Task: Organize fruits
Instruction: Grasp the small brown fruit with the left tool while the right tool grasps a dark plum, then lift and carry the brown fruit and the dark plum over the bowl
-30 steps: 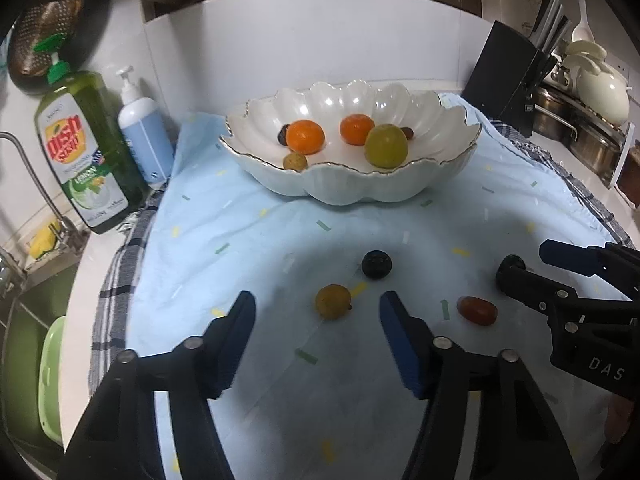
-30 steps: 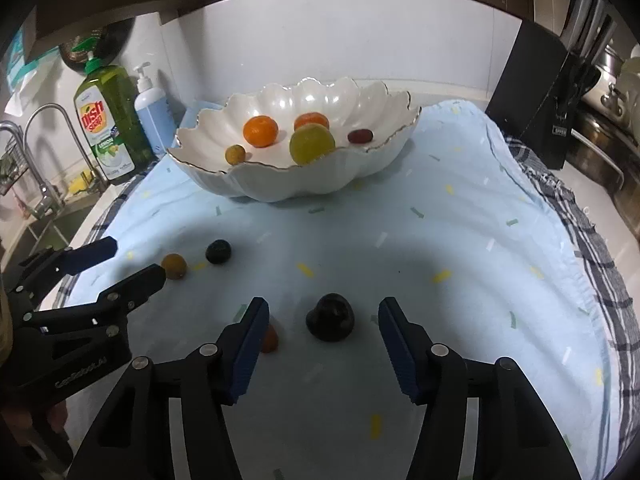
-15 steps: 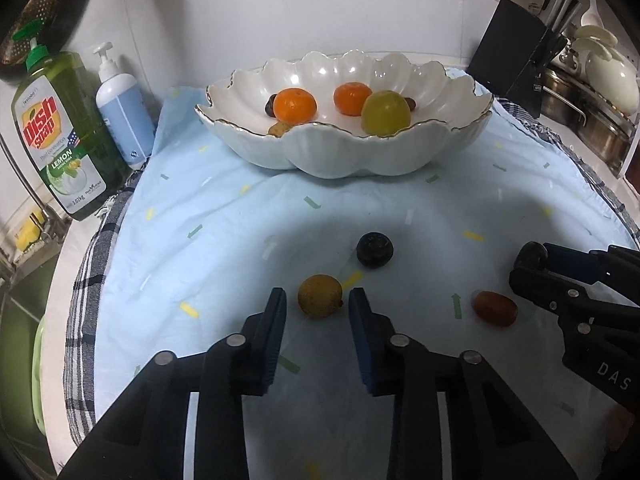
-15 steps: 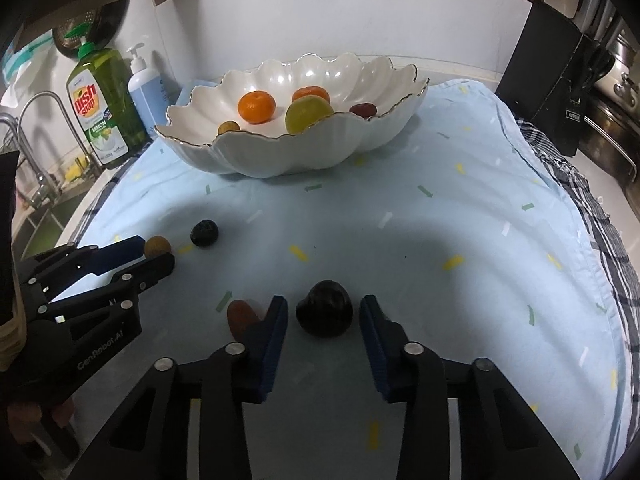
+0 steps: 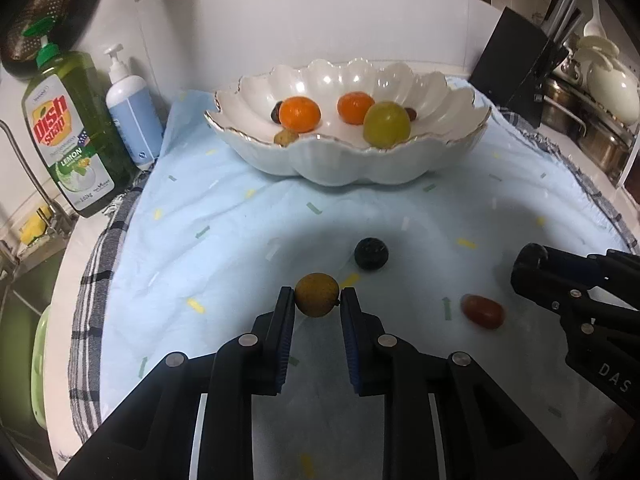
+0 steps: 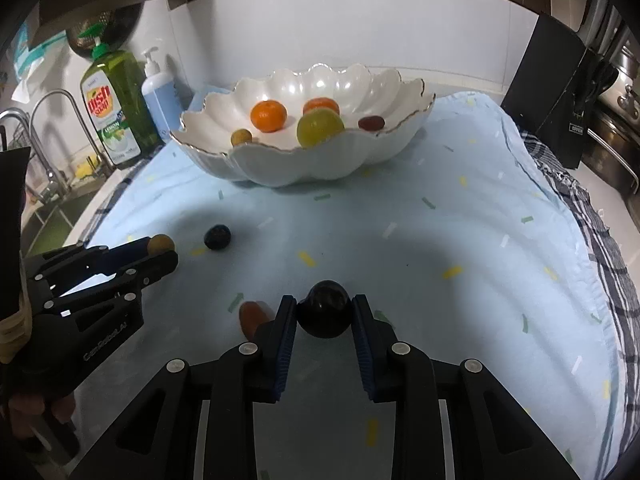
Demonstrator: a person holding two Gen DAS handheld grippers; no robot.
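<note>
left tool (image 5: 317, 300): you've clamped the small round yellow-brown fruit (image 5: 317, 294) on the pale blue cloth (image 5: 224, 240).
right tool (image 6: 324, 312): jaws closing, pads touching the glossy black round fruit (image 6: 325, 313).
scalloped white bowl (image 5: 344, 160): 12 o'clock.

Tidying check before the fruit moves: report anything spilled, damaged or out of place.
Nothing spilled or damaged. Two fruits lie loose on the cloth outside the bowl: a dark round one and a reddish one.

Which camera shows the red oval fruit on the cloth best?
The left wrist view: the red oval fruit lies fully exposed on the blue cloth. In the right wrist view, the right gripper partly hides it.
</note>
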